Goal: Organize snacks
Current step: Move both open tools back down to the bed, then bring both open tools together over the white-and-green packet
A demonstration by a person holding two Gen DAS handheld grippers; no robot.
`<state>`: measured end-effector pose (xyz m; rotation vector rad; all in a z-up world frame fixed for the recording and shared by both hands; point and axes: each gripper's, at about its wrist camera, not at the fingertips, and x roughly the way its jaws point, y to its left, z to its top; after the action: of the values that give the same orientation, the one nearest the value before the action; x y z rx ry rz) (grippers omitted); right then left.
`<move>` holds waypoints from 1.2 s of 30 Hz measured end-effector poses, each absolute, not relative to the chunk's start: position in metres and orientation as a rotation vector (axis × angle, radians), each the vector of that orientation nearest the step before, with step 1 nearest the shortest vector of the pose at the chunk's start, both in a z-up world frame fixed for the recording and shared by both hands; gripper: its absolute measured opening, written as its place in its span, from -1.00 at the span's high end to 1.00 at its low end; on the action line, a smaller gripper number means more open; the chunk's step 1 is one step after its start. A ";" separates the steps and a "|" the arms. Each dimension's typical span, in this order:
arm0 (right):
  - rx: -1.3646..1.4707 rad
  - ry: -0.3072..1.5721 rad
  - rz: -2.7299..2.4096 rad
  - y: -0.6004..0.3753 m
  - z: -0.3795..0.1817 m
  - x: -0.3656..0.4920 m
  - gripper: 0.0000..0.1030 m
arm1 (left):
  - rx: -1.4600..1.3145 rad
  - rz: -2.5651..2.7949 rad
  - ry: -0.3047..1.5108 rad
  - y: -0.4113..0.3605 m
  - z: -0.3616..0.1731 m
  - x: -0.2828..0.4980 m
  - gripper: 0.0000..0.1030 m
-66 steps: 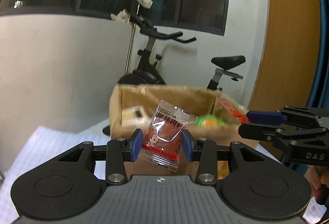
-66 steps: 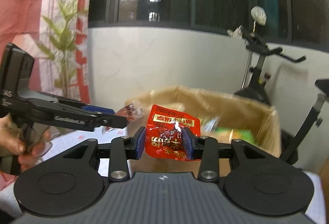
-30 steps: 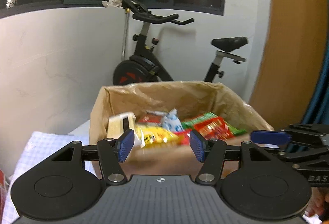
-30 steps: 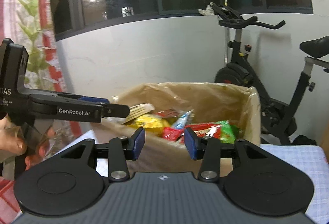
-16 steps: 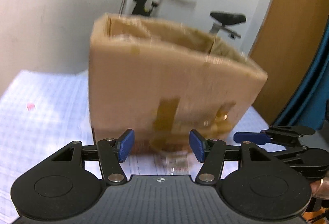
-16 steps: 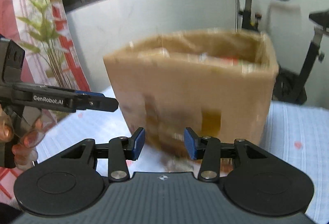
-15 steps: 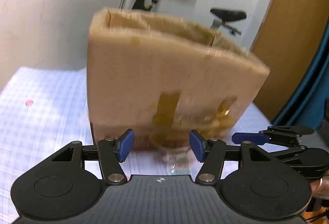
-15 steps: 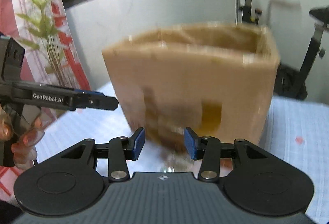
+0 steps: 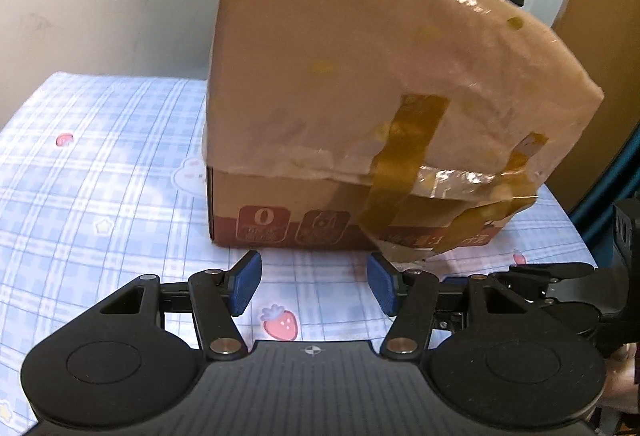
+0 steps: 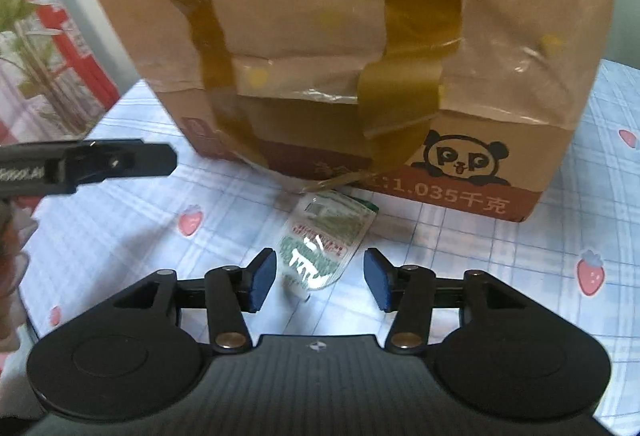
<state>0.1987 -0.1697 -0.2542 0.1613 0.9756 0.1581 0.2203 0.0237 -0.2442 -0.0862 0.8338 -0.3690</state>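
The cardboard box fills the upper part of both wrist views, standing on the table under a blue checked cloth with strawberry prints. Only its taped outer wall shows, with brown tape strips and a panda print at the lower right of the right wrist view; its inside is hidden from here, so what it already contains cannot be read from these views.

One snack is plainly still out: a small clear-and-green snack packet lies flat on the cloth just in front of the box's base, in the middle of the right wrist view. The right gripper sits low over it, and its fingers have just been opening; they now stand moderately wide, one on each side of the packet's near end, not pressing it.

The left gripper has its fingers about as wide and empty, with only bare cloth and a strawberry print between them, the box base just beyond.

Judging from this, at least this packet remains to be picked up and put in the box. No other loose snack shows in either view.
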 end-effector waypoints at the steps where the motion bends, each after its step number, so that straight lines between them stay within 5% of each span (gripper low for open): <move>1: 0.150 0.970 0.150 -0.168 -0.256 0.200 -0.14 | -0.090 -0.371 0.838 0.024 -0.247 0.222 -0.17; 9: -0.077 0.925 0.176 -0.143 -0.265 0.199 -0.24 | -0.111 -0.420 0.860 0.016 -0.264 0.231 -0.03; 14: -0.114 0.897 0.225 -0.141 -0.267 0.189 -0.07 | -0.118 -0.453 0.887 0.010 -0.274 0.233 0.06; 21: -0.084 0.870 0.250 -0.148 -0.265 0.177 0.30 | -0.129 -0.487 0.924 -0.001 -0.291 0.240 0.11; 28: -0.024 0.857 0.254 -0.164 -0.264 0.168 0.96 | -0.117 -0.506 0.939 -0.019 -0.300 0.247 0.24; 33: 0.003 0.884 0.253 -0.165 -0.256 0.173 0.96 | -0.124 -0.493 0.937 -0.017 -0.298 0.245 0.24; 35: 0.039 0.874 0.222 -0.166 -0.251 0.177 0.81 | -0.133 -0.481 0.932 -0.012 -0.296 0.244 0.24; 36: 0.052 0.878 0.210 -0.166 -0.250 0.180 0.50 | -0.137 -0.474 0.929 -0.010 -0.296 0.244 0.24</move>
<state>0.1799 -0.1661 -0.2502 0.0523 0.8784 0.2095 0.2442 -0.0098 -0.2959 -0.1373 0.9295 -0.4736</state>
